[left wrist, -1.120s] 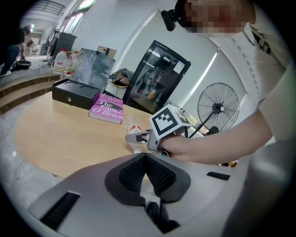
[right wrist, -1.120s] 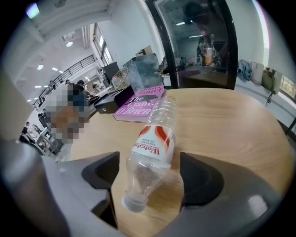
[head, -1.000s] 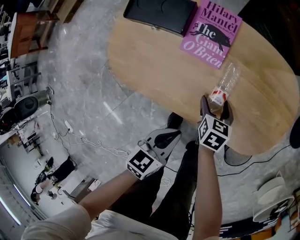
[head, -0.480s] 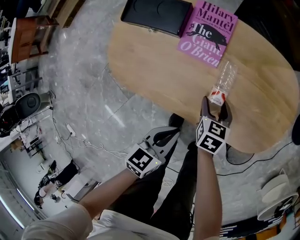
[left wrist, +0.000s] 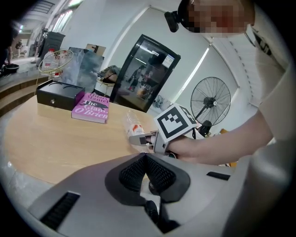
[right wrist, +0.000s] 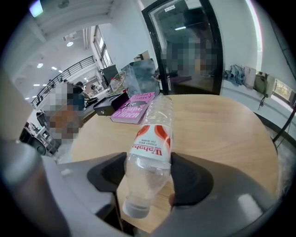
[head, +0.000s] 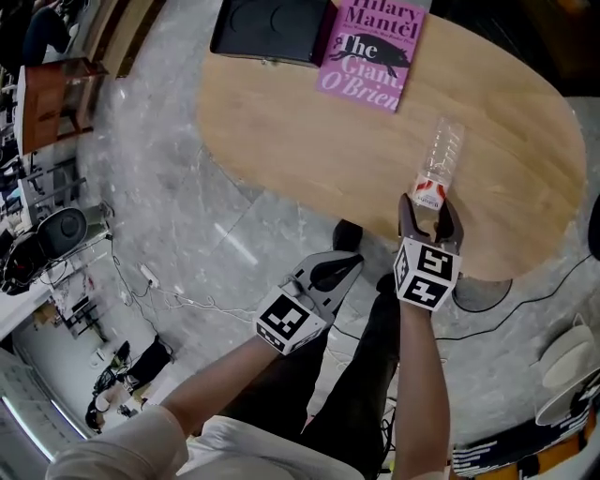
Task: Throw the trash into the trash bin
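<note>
Bottle (head: 439, 161) in just-closed jaws of right gripper (head: 428, 210), at table (head: 309, 141) edge

The desk (head: 309, 141) is a long top of light wood with round ends. At its far left end lies a flat black box (head: 272, 28). A pink book (head: 370, 52) lies flat, cover up, just to the right of the box. A clear bottle (head: 438, 159) with a red and white label is over the near right edge. I cannot tell if it rests on the wood. The desk stands on a shiny grey stone floor (head: 187, 206). A white power strip (head: 148, 275) and thin wires lie there on the left.
</note>
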`<control>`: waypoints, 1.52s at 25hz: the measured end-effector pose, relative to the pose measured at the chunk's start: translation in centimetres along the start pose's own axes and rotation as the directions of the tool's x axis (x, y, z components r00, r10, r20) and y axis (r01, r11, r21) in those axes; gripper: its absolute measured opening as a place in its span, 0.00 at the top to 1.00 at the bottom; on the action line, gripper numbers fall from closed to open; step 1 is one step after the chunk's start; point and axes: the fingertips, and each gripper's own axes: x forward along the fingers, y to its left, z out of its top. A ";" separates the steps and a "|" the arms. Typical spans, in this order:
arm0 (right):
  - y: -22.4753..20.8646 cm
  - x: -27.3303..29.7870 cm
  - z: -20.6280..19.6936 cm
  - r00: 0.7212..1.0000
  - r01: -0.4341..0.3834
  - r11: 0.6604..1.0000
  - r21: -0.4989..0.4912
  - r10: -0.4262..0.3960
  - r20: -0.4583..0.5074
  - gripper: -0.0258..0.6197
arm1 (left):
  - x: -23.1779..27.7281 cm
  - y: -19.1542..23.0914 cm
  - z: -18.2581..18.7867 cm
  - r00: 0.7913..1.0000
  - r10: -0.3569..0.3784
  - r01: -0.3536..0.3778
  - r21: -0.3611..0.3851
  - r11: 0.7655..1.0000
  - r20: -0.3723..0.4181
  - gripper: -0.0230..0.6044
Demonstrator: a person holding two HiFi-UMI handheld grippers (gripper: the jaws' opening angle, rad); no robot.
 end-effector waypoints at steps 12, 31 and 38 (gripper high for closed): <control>-7.3 -7.2 -4.8 0.999 0.047 0.999 0.026 -0.047 0.002 0.48 | 2.6 -5.6 -1.1 0.996 -0.059 0.064 0.085 0.994 -0.060 0.96; -21.1 -20.7 -18.1 0.963 0.268 0.949 0.166 -0.271 -0.006 0.48 | 8.2 -18.2 -4.7 0.960 -0.207 0.244 0.203 0.948 -0.191 0.96; -25.6 -23.4 -23.4 0.939 0.343 0.902 0.261 -0.340 -0.060 0.48 | 10.4 -21.9 -5.7 0.940 -0.242 0.299 0.240 0.924 -0.240 0.96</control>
